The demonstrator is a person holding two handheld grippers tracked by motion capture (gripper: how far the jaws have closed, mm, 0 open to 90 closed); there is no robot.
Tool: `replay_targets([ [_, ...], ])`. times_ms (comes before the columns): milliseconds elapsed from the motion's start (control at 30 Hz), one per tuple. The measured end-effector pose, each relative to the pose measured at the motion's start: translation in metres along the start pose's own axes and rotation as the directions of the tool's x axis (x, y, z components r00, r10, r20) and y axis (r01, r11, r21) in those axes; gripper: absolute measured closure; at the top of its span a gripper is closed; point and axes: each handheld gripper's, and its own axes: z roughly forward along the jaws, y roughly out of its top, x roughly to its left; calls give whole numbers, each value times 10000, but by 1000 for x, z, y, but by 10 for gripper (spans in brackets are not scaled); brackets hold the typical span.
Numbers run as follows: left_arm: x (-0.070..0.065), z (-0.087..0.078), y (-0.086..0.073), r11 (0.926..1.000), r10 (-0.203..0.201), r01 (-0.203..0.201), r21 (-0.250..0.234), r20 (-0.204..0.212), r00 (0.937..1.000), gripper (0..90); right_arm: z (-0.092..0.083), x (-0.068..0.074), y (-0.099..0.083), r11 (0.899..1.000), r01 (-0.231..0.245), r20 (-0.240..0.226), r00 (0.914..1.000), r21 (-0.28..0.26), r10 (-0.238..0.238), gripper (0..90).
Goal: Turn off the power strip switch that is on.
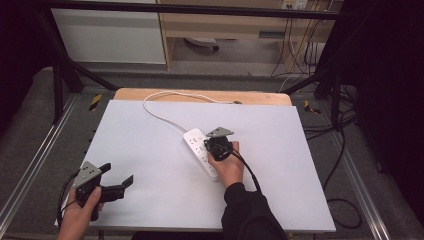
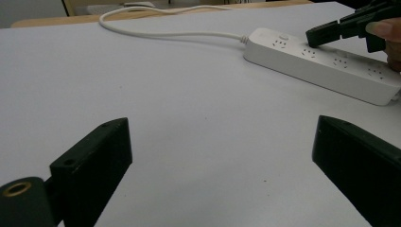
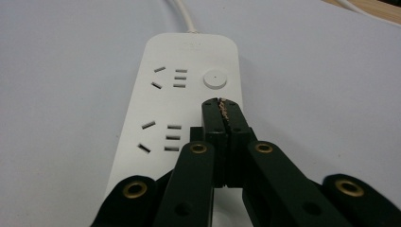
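A white power strip (image 1: 201, 152) lies aslant in the middle of the white table top, its cable (image 1: 159, 102) looping to the far edge. In the right gripper view the strip (image 3: 161, 109) shows two socket groups and a round button (image 3: 215, 78). My right gripper (image 3: 222, 105) is shut, jaws pressed together with nothing between them, its tips just short of that button over the strip's top. From the left gripper view the right gripper (image 2: 326, 34) hovers on the strip (image 2: 326, 64). My left gripper (image 1: 119, 173) stands open near the table's front left corner, away from the strip.
The white sheet (image 1: 150, 150) covers a wooden table (image 1: 200, 95). A dark metal frame (image 1: 60, 75) stands around it, and black cables (image 1: 345, 205) lie on the floor at the right. Wide bare surface separates the two grippers.
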Motion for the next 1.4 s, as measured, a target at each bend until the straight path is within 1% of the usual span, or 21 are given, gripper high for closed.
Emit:
replay_targets([
  [100, 0, 0, 0, 10000, -15, 15, -11, 1, 10000, 56, 0, -1, 0, 9999, -110, -79, 9999, -17, 110, 900],
  [233, -1, 0, 0, 10000, 14, -14, -5, 30, 10000, 56, 0, 0, 0, 10000, -49, -20, 10000, -74, 48, 900],
  [267, -1, 0, 0, 10000, 4, -4, -18, 33, 10000, 56, -1, -1, 0, 9999, -113, -69, 9999, -114, 112, 900],
  [333, 0, 0, 0, 10000, 8, -8, -13, 30, 10000, 56, -2, -3, 0, 9983, -554, -337, 9979, -196, 547, 900],
  [433, 1, 1, 0, 10000, -33, 33, -23, 41, 10000, 56, -3, -3, 0, 9984, -507, -379, 9980, -237, 497, 900],
  [467, 2, 1, 0, 10000, -51, 51, -23, 34, 10000, 56, -4, -2, -1, 9975, -632, -415, 9972, -325, 619, 900],
  [600, 1, 1, 0, 10000, -2, 2, 5, 63, 10000, 56, -9, -1, 2, 9949, -714, -416, 9968, -717, 685, 900],
  [633, 0, 1, 0, 10000, -23, 23, 7, 74, 10000, 56, -11, -1, 4, 9940, -745, -437, 9965, -807, 711, 883],
  [700, 0, 1, 0, 10000, -10, 10, 0, 88, 10000, 56, -14, -3, 7, 9924, -861, -493, 9954, -881, 820, 820],
  [767, -1, 1, 0, 10000, -4, 4, 4, 88, 10000, 56, -17, -4, 9, 9921, -837, -468, 9957, -934, 796, 801],
  [833, 0, 1, 0, 10000, 0, 0, 20, 85, 10000, 56, -21, -5, 10, 9916, -857, -448, 9956, -966, 817, 741],
  [867, 0, 1, 0, 10000, -16, 16, 19, 79, 10000, 56, -22, -6, 11, 9910, -878, -448, 9955, -1010, 836, 671],
  [967, 1, 1, 0, 10000, -54, 54, 39, 63, 10000, 56, -26, -11, 12, 9868, -1134, -495, 9929, -1159, 1083, 544],
  [1033, 1, 1, 0, 10000, -70, 70, 31, 57, 10000, 56, -28, -15, 13, 9822, -1269, -492, 9914, -1387, 1212, 426],
  [1067, 1, 1, 0, 10000, -54, 54, 38, 51, 10000, 56, -29, -16, 14, 9793, -1336, -549, 9904, -1519, 1266, 403],
  [1133, 1, 1, 0, 10000, -17, 17, 36, 58, 10000, 56, -32, -20, 16, 9756, -1237, -534, 9918, -1816, 1158, 317],
  [1167, 0, 1, 0, 10000, -29, 29, 34, 68, 10000, 56, -33, -21, 17, 9756, -1255, -447, 9918, -1801, 1193, 297],
  [1233, 0, 2, 0, 10000, -20, 20, 61, 76, 10000, 56, -36, -22, 22, 9808, -1237, -465, 9919, -1508, 1179, 241],
  [1267, -1, 2, 0, 10000, -21, 20, 54, 65, 10000, 56, -38, -23, 23, 9811, -1211, -405, 9924, -1513, 1162, 230],
  [1333, -1, 2, 0, 10000, 11, -12, 59, 58, 10000, 56, -43, -25, 26, 9800, -1279, -565, 9911, -1526, 1205, 198],
  [1400, 0, 2, -1, 9999, -22, 22, 99, 44, 10000, 56, -47, -27, 28, 9796, -1384, -561, 9897, -1458, 1315, 153],
])
